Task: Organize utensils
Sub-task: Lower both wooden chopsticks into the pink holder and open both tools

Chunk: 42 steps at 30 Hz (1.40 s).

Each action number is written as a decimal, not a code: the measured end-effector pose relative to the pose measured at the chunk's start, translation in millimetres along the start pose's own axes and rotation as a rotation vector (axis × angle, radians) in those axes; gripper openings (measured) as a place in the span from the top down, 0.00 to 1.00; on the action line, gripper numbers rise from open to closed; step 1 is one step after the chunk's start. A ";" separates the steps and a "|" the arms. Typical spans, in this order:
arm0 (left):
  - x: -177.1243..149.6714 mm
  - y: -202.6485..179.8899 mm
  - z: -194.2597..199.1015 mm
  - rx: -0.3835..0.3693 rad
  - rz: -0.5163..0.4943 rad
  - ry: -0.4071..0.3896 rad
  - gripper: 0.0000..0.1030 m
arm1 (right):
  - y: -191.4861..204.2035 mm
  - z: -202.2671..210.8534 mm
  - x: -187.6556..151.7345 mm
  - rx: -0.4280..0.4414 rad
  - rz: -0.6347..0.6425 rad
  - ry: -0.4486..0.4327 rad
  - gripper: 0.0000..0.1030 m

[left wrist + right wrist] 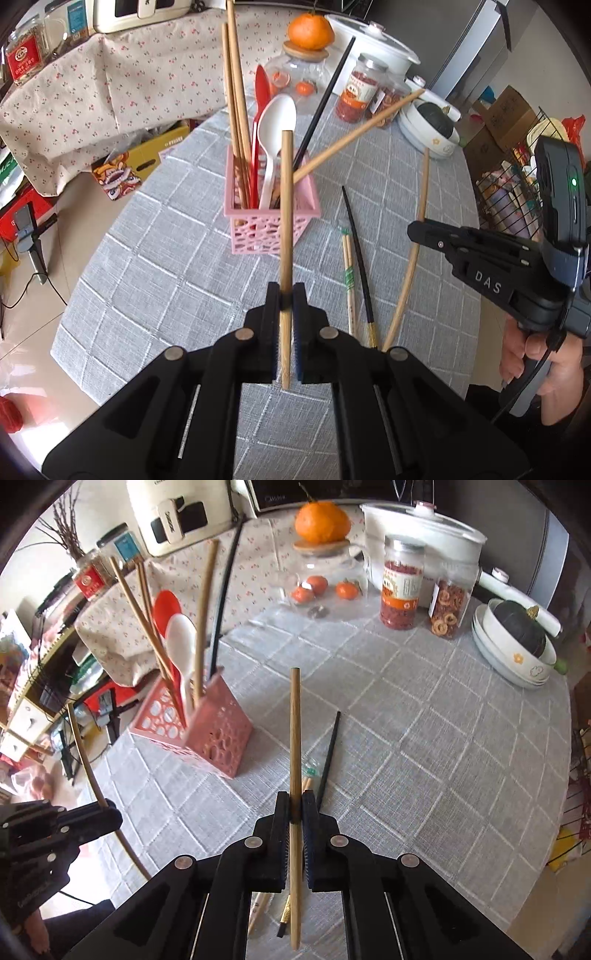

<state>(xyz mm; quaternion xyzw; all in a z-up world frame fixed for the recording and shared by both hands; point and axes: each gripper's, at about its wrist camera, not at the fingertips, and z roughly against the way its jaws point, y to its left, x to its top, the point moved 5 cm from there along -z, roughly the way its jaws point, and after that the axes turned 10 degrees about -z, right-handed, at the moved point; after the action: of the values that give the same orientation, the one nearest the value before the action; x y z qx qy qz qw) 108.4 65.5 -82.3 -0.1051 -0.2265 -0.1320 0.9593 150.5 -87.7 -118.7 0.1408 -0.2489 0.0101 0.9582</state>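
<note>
A pink perforated holder (271, 218) (207, 727) stands on the grey checked tablecloth. It holds several wooden chopsticks, a red spoon (260, 96), a white spoon (275, 122) and a black chopstick. My left gripper (286, 295) is shut on a wooden chopstick (286, 206), held above the cloth in front of the holder. My right gripper (295, 805) is shut on another wooden chopstick (294, 738), to the holder's right. A black chopstick (358, 251) (328, 753) and a paper-banded wooden pair (348, 273) lie on the cloth.
At the table's back stand a glass jar topped by an orange (321, 520), two jars of dried food (400, 587), a white pot (424, 528) and stacked bowls with a dark squash (513, 646). The table edge drops to cluttered floor at left.
</note>
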 end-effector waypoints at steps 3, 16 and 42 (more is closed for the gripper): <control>8.0 5.3 23.4 0.011 0.016 -0.082 0.93 | 8.3 28.4 2.9 0.022 0.008 -0.080 0.94; 40.7 17.4 107.7 0.089 0.024 -0.461 0.93 | 34.1 129.4 27.1 0.115 0.011 -0.414 0.94; 71.6 31.9 17.7 0.079 0.103 -0.377 0.84 | 45.0 120.6 34.3 0.127 0.040 -0.495 0.94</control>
<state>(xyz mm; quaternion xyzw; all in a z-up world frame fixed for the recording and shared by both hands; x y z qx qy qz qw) 172.6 85.5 -38.2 -0.1016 -0.4015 -0.0515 0.9088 119.3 -79.4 10.5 0.1937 -0.4776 0.0098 0.8569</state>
